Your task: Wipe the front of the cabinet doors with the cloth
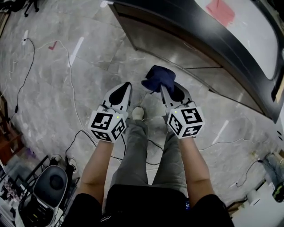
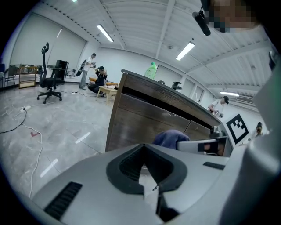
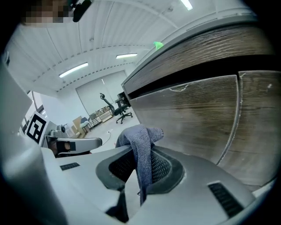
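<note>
A dark blue cloth (image 1: 159, 77) is bunched at the tip of my right gripper (image 1: 163, 88), which is shut on it. In the right gripper view the cloth (image 3: 141, 139) hangs folded between the jaws, a short way from the wood-grain cabinet doors (image 3: 197, 118). My left gripper (image 1: 127, 86) is level with it on the left, shut with nothing in it. In the left gripper view the jaws meet (image 2: 144, 153), and the cabinet (image 2: 140, 118) stands ahead with the cloth (image 2: 169, 136) at the right. In the head view the cabinet front (image 1: 186, 55) runs diagonally just beyond the grippers.
The cabinet has a dark countertop (image 1: 213, 40) with a red cloth (image 1: 220, 11) and a green bottle (image 2: 151, 70) on it. Cables (image 1: 71, 75) trail over the grey floor. A black office chair (image 2: 47, 81) and people stand far off. A black stool (image 1: 49, 186) sits near left.
</note>
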